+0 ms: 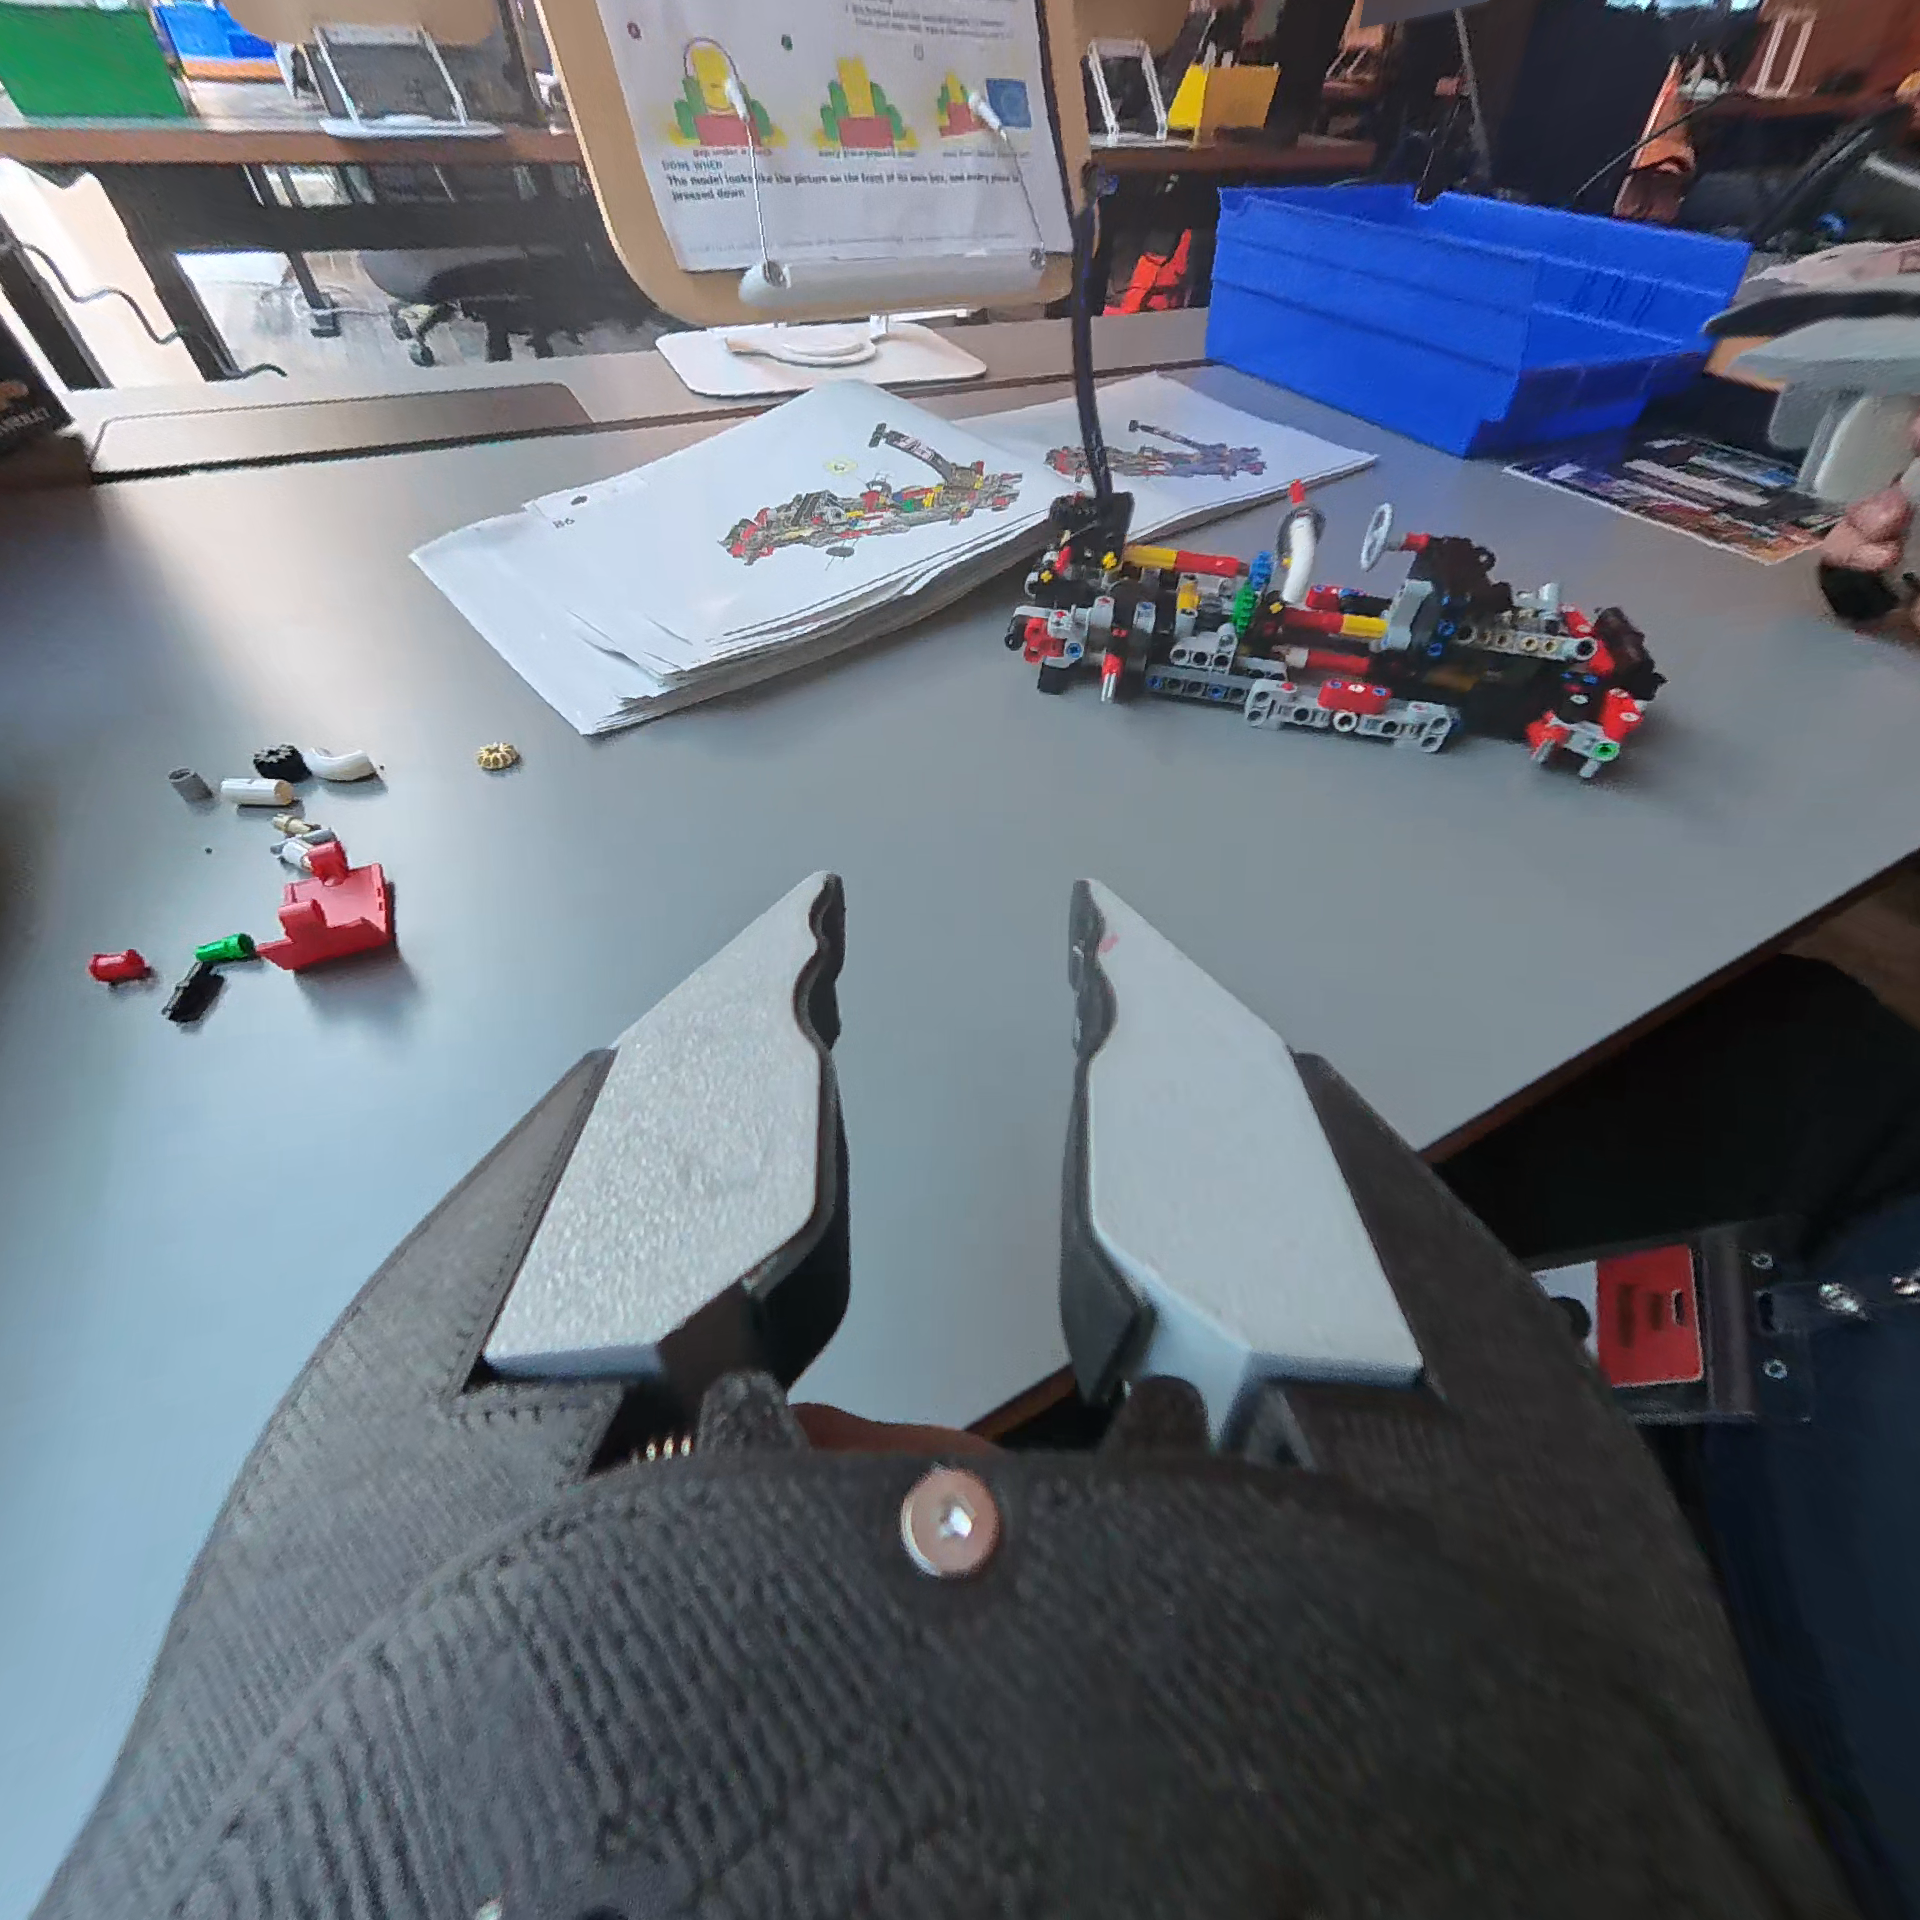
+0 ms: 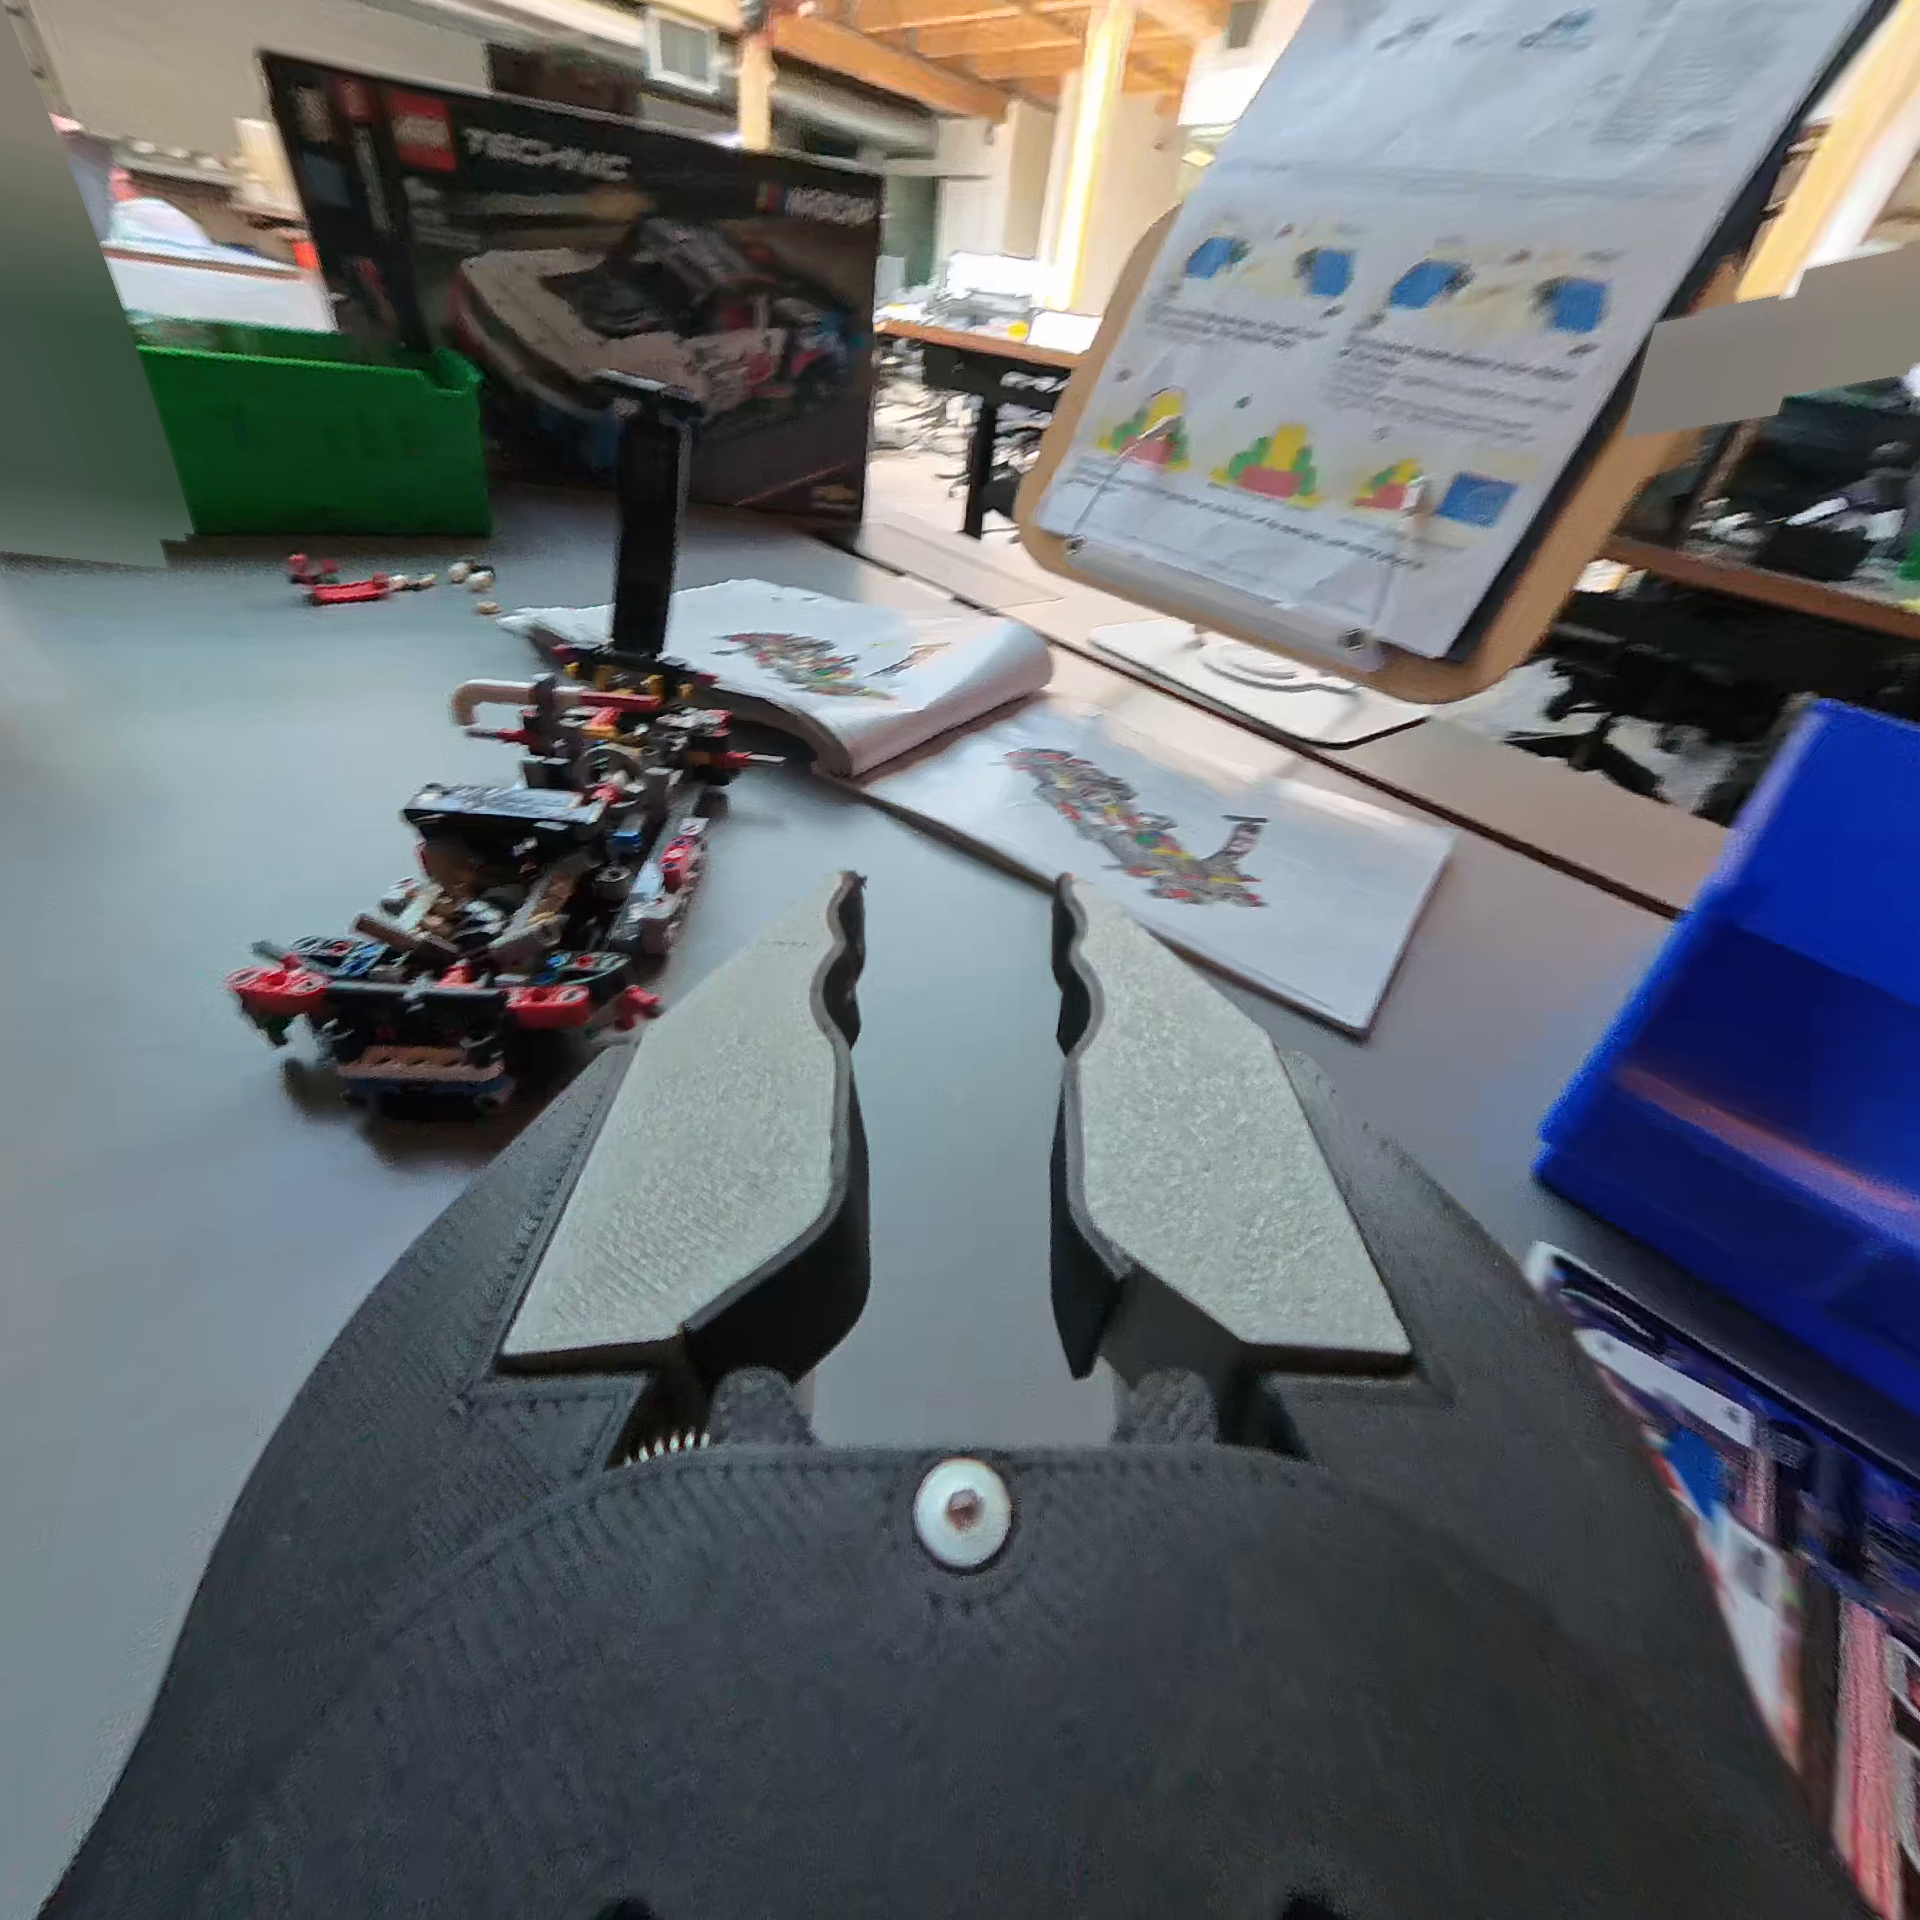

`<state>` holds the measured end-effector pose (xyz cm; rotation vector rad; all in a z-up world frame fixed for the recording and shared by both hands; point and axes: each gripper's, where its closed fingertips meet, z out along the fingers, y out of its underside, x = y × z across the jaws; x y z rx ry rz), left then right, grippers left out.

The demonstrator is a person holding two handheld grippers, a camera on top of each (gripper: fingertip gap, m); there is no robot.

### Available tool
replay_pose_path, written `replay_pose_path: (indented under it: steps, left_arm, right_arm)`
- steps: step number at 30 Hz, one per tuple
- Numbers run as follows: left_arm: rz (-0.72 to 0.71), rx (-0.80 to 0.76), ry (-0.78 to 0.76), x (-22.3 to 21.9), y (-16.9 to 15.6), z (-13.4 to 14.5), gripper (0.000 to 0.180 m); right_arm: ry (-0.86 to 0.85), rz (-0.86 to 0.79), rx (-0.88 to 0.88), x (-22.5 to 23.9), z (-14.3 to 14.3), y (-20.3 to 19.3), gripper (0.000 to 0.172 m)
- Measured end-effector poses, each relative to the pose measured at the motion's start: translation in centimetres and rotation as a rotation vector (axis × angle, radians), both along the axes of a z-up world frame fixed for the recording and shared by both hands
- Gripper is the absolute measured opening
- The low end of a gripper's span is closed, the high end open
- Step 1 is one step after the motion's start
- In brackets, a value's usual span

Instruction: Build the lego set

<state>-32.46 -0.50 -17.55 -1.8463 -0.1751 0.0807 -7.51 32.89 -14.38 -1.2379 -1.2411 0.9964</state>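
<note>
A: Left gripper (image 1: pixel 954 904) hung over bare grey table (image 1: pixel 727 852), jaws apart, nothing betw the pads, so released

B: And the right?

A: Right gripper (image 2: pixel 956 914) same story, parted w/ only tabletop showing in the gap. Empty, both of 'em

B: What was closest?

A: For the right, the half-built brick car chassis (image 2: pixel 468 935), just beside its left finger, not touching. In the left view that chassis (image 1: pixel 1340 634) sat well ahead and to the right, a black stalk standing up from its far end. Loose small parts (image 1: pixel 260 862) lay off to the left gripper's left: a chunky red block, a green pin, black bits, a white curved tube, and a tan gear (image 1: pixel 499 755) on its own

B: Textures?

A: Fingers were grainy grey plates w/ wavy black pads, on a ribbed black printed body. Table matte and smooth. Chassis all studless beams w/ holes, pins, axles, hard glossy plastic; lumpy, many edges to catch on

B: Rest of the desk?

A: Open instruction booklet (image 1: pixel 769 540) behind the chassis, thick floppy pages. Blue plastic bin (image 1: pixel 1455 301) far right, green bin (image 2: pixel 312 436) and a dark product box (image 2: pixel 623 291) far side, a sheet on a wooden stand (image 1: pixel 831 135). Right view was blurry, fine detail hard to tell
</note>
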Motion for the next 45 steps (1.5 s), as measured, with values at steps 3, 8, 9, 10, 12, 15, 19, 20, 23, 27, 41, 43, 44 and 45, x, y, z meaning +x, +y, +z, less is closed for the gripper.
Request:
replay_pose_path:
  steps: [3,8,9,10,12,15,19,20,23,27,41,43,44,45]
  left_arm:
    - [-0.012,-0.052,-0.016,0.0,0.4,-1.7,0.042]
    - [-0.047,-0.132,0.011,0.5,0.8,-4.5,0.043]
    - [-0.047,-0.099,0.026,0.6,0.9,-4.2,0.043]
    - [-0.053,-0.081,0.022,0.8,1.0,-4.1,0.04]
    - [-0.052,-0.077,-0.002,0.8,1.0,-4.0,0.043]
    - [-0.051,-0.057,0.005,0.9,0.8,-3.8,0.043]
    - [-0.06,-0.033,-0.002,0.9,1.0,-3.6,0.044]
    - [-0.062,-0.037,-0.014,0.9,1.0,-3.7,0.045]
    - [-0.056,-0.031,-0.009,0.9,0.9,-3.6,0.046]
    - [-0.07,-0.046,0.031,1.4,0.4,-3.5,0.048]
    - [-0.144,0.074,0.011,2.6,0.4,0.7,0.053]
    - [-0.195,0.09,0.015,2.2,1.1,2.2,0.059]
    - [-0.21,0.076,0.032,1.6,1.5,2.5,0.061]
    - [-0.221,0.065,0.045,0.8,2.0,2.6,0.064]
  right_arm:
    - [0.099,-0.143,-0.048,1.9,1.5,2.9,0.033]
    - [0.366,-0.359,-0.109,7.4,5.0,6.8,0.028]
    - [0.424,-0.401,-0.088,8.8,5.9,7.3,0.026]
    - [0.476,-0.436,-0.076,10.4,6.9,7.7,0.026]
    - [0.532,-0.429,-0.063,13.7,9.9,7.7,0.027]
    - [0.574,-0.407,-0.039,19.2,15.1,7.5,0.025]
    - [0.493,-0.319,-0.116,20.2,15.2,6.8,0.037]
    - [0.46,-0.304,-0.134,19.3,14.1,6.4,0.04]
    - [0.285,-0.183,-0.196,15.0,9.2,3.9,0.047]
    - [0.013,-0.061,-0.237,9.6,2.7,1.3,0.053]
    - [-0.164,-0.045,-0.005,1.8,-2.4,1.6,0.043]
    - [-0.162,-0.068,0.052,1.1,-2.4,2.5,0.044]
    - [-0.165,-0.078,0.076,0.7,-2.5,2.9,0.044]
    - [-0.177,-0.094,0.094,0.4,-2.7,3.4,0.044]
